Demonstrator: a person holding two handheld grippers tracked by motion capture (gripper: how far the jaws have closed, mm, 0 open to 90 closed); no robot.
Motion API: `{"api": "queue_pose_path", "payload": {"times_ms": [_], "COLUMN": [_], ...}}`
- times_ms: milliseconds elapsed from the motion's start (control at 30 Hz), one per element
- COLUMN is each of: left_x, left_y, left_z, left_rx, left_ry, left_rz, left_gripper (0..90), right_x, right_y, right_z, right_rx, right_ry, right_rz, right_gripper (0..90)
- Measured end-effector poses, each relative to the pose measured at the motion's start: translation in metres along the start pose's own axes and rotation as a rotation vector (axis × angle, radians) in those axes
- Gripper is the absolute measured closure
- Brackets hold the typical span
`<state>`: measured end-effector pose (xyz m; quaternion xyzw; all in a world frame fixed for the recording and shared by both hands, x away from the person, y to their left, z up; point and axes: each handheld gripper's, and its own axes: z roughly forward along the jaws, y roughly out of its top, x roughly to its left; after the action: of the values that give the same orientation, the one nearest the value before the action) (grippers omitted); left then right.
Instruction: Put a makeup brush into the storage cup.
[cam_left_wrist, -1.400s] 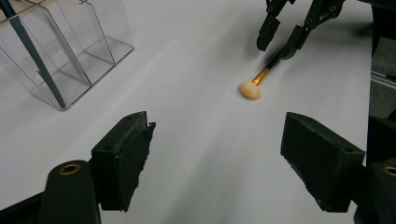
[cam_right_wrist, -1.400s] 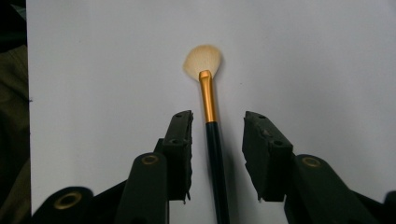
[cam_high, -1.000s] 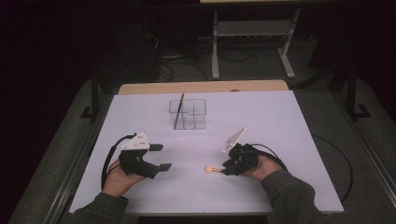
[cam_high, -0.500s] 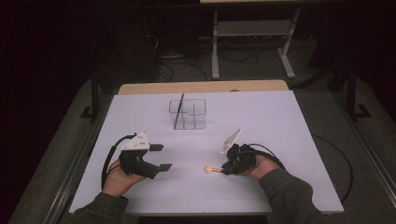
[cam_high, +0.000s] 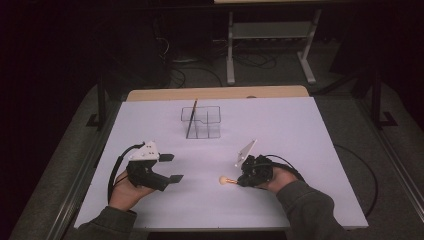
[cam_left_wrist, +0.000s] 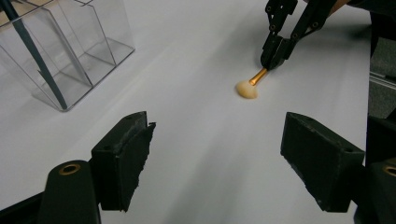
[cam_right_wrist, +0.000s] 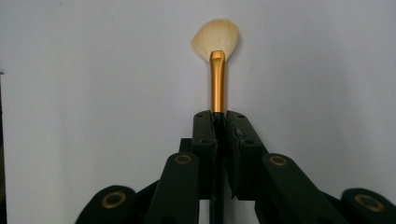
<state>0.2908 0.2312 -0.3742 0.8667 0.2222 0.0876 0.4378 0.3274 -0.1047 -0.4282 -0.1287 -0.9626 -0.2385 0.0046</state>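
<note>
A makeup brush (cam_right_wrist: 217, 70) with a gold ferrule and a cream fan of bristles (cam_high: 223, 179) lies on the white table top (cam_high: 300, 140), front middle. My right gripper (cam_right_wrist: 218, 116) is shut on its dark handle; the jaws have just been closing onto it. From the left gripper view, that gripper (cam_left_wrist: 273, 60) pinches the brush (cam_left_wrist: 254, 79) low over the table. My left gripper (cam_high: 171, 168) rests at the front left, open, with nothing between its pads (cam_left_wrist: 123, 154). A clear acrylic organizer (cam_high: 212, 120) stands mid-table with a dark thin brush (cam_high: 192, 117) leaning in it.
The organizer (cam_left_wrist: 93, 51) has several compartments, and the dark brush (cam_left_wrist: 32, 56) is in one at its left side. A wooden edge (cam_high: 215, 93) borders the table's far side. A metal stand (cam_high: 270, 30) and cables are on the floor beyond.
Both hands and the brush have kept their places. In the high view the right gripper's jaws look slightly narrower around the brush handle.
</note>
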Motion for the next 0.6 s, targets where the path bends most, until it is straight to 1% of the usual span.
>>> {"api": "queue_pose_path", "payload": {"times_ms": [67,133,267,367,500,533,600], "left_x": [0.0004,0.0000,-0.0019,-0.0018,-0.0004,0.0002,0.0003], "left_y": [-0.0001,0.0001,0.0020,0.0020,0.0009,0.0008,0.0008], "left_z": [0.0002,0.0006,0.0004,0.0005,-0.0003,-0.0008,-0.0014], "left_rx": [0.003,0.007,-0.006,-0.006,-0.006,-0.007,-0.011], "left_ry": [0.001,0.004,0.002,0.000,-0.003,-0.002,-0.002], "left_rz": [0.004,-0.003,0.002,0.001,-0.012,-0.007,-0.010], "left_gripper": [23.2,23.2,23.2,23.2,23.5,23.7,23.7], "right_x": [0.0010,0.0019,0.0040,0.0032,0.0018,0.0017,0.0011], "right_y": [0.0000,0.0003,0.0005,0.0004,-0.0002,-0.0003,-0.0005], "right_z": [0.0003,0.0002,0.0002,0.0001,-0.0003,-0.0003,-0.0005], "right_rx": [0.000,0.004,0.004,0.002,0.000,-0.001,-0.002], "right_ry": [-0.007,-0.017,-0.028,-0.021,-0.012,-0.011,-0.005], "right_rz": [-0.010,-0.016,-0.027,-0.024,-0.024,-0.025,-0.022], "right_gripper": [81.8,82.3,82.7,82.7,82.8,82.8,82.8]}}
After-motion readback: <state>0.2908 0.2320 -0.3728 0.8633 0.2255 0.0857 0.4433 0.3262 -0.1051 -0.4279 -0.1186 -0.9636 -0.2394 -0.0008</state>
